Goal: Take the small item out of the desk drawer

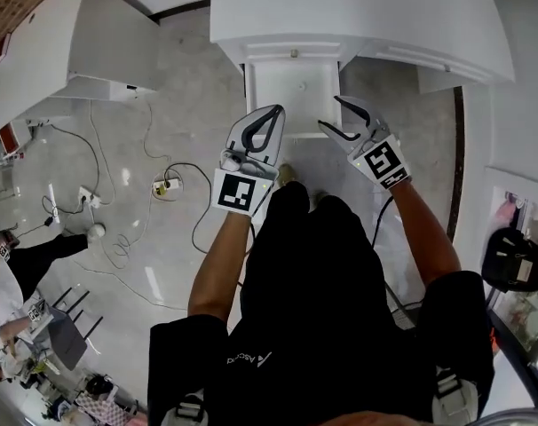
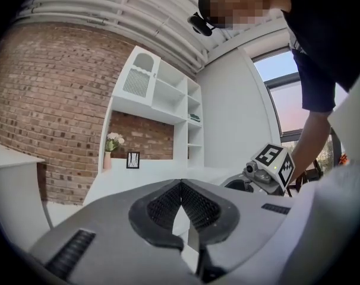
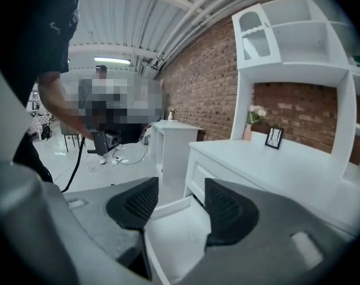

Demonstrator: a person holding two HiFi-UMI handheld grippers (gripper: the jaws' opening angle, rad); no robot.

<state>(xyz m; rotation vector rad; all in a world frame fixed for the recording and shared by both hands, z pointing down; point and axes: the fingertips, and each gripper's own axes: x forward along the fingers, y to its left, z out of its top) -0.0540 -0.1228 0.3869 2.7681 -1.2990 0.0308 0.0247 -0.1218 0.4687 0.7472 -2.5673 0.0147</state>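
Head view: left claw [image 1: 276, 112] closed, right claw [image 1: 331, 114] spread, by open drawer [image 1: 251, 91].

1. Plain white throughout: table [image 1: 358, 11] and its drawer [image 1: 291, 100].
2. Shell of left gripper [image 1: 274, 111] was pale grey. Its fingers [image 2: 159, 209] carried black pads with a fine ribbed grid.
3. Same grey on right gripper [image 1: 331, 112], with black textured pads too.
4. Each marker cube [image 1: 240, 192] showed black squares on white.
5. Light grey floor [image 1: 189, 78], faintly mottled, glossy.
6. Red-brown brick wall [image 2: 43, 100], pale mortar lines between courses.
7. White shelf unit [image 2: 168, 108]; black picture frame [image 2: 132, 160]; pale flowers [image 2: 114, 139] in a pinkish vase [image 2: 107, 161].
8. Person's clothing [image 1: 340, 309] was black.
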